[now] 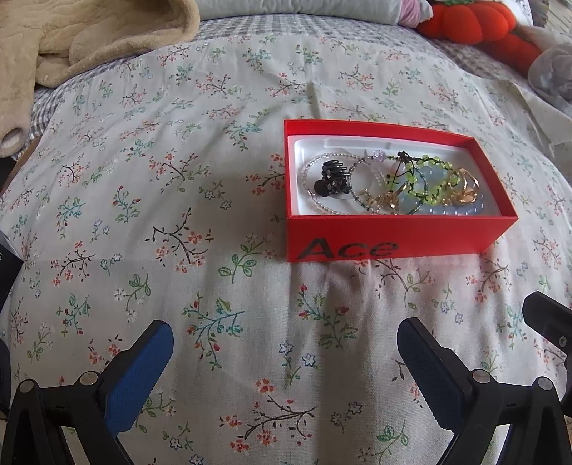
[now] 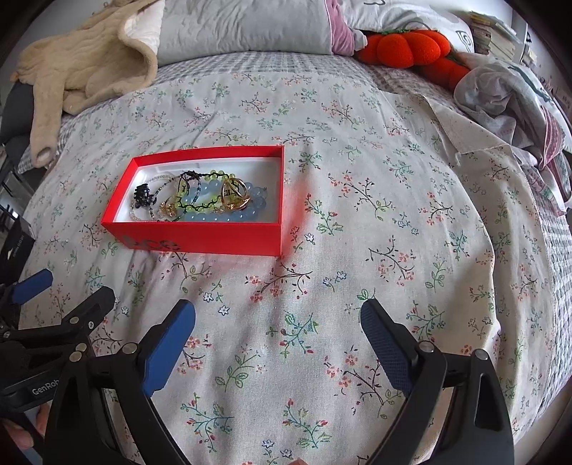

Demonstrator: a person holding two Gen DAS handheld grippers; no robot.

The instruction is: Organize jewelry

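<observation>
A red box (image 1: 393,239) marked "Ace" sits on the floral bedspread; it also shows in the right wrist view (image 2: 200,236). Inside lie a black hair claw (image 1: 330,179), clear and dark bead bracelets (image 1: 357,168), a green bead bracelet (image 1: 429,182), a pale blue bead bracelet (image 2: 221,214) and gold pieces (image 2: 234,195). My left gripper (image 1: 286,343) is open and empty, low over the bedspread in front of the box. My right gripper (image 2: 279,322) is open and empty, to the right of the box's front. The left gripper (image 2: 68,297) shows at the right view's left edge.
A beige fleece blanket (image 2: 85,60) lies at the back left. A grey pillow (image 2: 243,25) and an orange plush pumpkin (image 2: 411,46) are at the head of the bed. Crumpled cloth (image 2: 500,96) lies at the right. A dark object (image 1: 7,264) sits at the left edge.
</observation>
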